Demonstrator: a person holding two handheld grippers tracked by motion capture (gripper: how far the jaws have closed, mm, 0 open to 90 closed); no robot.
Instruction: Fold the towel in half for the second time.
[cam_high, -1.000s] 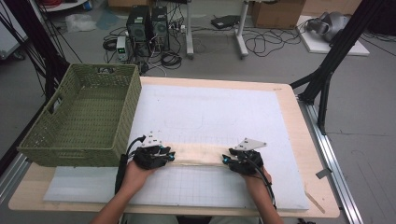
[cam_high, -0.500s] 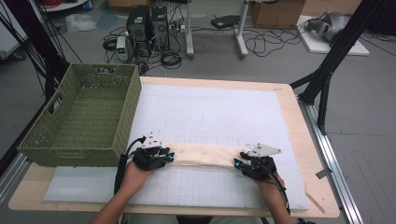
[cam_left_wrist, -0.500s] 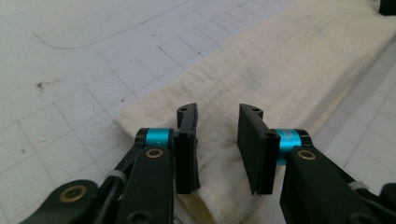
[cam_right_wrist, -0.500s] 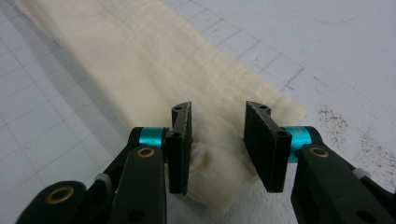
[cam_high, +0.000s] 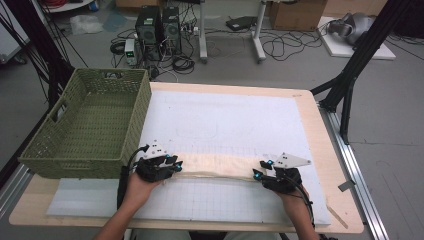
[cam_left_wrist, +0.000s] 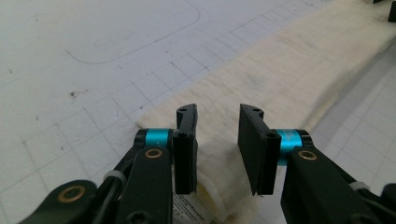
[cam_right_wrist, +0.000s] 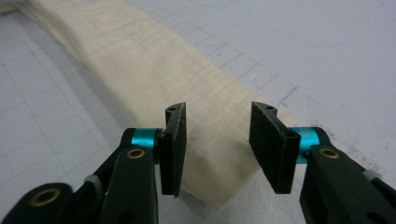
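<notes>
Cloth (cam_high: 215, 167) stretched longer | right gripper (cam_high: 259, 170) moved outward, jaws just widened, apart | left gripper (cam_high: 175, 164) jaws apart

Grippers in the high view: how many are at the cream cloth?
2. The left gripper is at the left end of the cream cloth; the right gripper is at its right end.

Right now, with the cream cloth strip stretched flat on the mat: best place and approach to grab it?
Probably the two short ends. The cream cloth strip lies long and thin across the mat, so each end gives a free edge to pinch. Come in low along its length: left gripper at the bunched left end, right gripper at the flat right end. Both already straddle those ends, fingers apart, not pressing.
</notes>
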